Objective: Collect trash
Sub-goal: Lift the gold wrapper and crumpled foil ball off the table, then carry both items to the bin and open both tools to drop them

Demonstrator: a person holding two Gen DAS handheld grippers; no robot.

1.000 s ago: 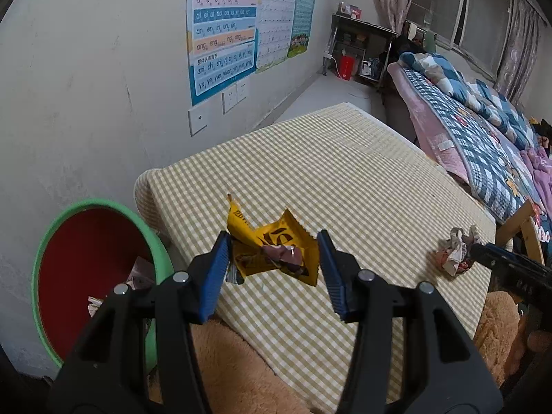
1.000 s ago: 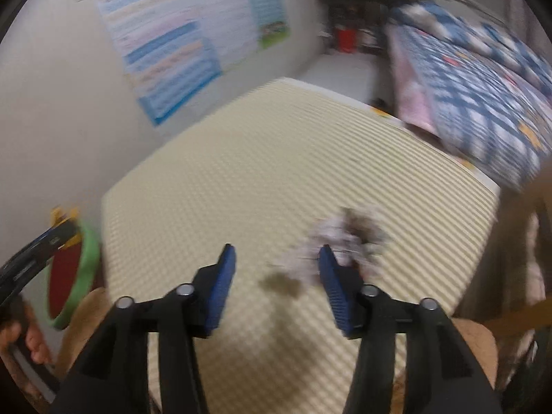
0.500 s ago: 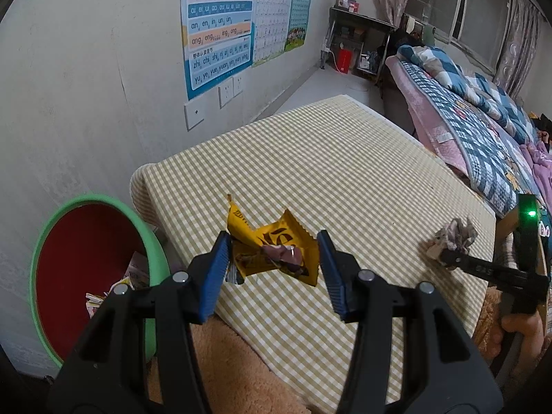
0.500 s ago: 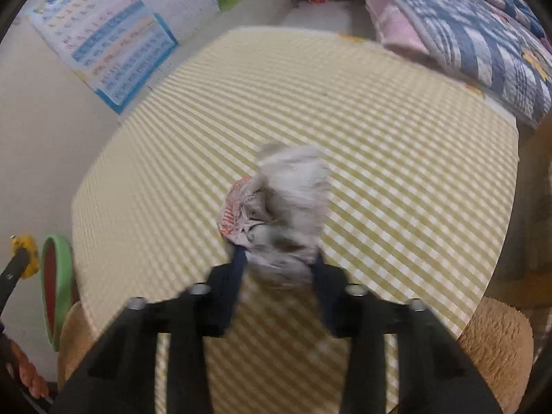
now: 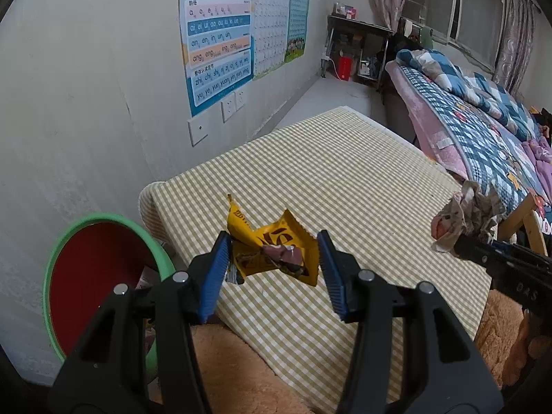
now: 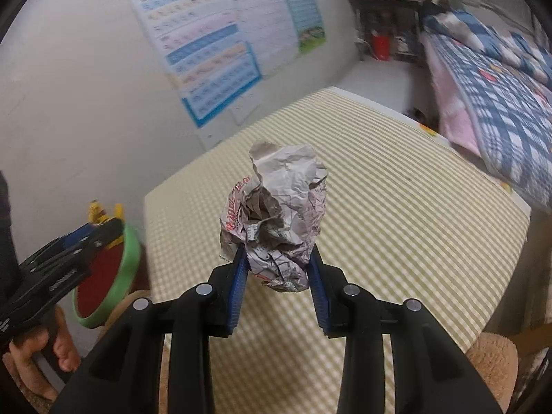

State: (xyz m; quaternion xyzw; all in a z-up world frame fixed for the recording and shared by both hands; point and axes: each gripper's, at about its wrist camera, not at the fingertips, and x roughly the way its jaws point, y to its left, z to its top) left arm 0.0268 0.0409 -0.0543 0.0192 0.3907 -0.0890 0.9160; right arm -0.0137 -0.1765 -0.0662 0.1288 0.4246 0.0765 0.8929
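Observation:
My left gripper is shut on a crumpled yellow snack wrapper and holds it above the near left corner of the checked table. My right gripper is shut on a crumpled ball of printed paper, lifted above the table. In the left wrist view the paper ball and the right gripper show at the right edge. The bin, green-rimmed with a red inside, stands on the floor left of the table, with some trash in it. It also shows in the right wrist view.
A white wall with posters and sockets runs along the left. A bed with a blue checked quilt lies to the right. A tan plush seat sits at the table's near edge. A wooden chair frame stands at the right.
My right gripper closed on the paper ball and lifted it off the table, up and towards the left. The left gripper has kept hold of the yellow wrapper with little movement.

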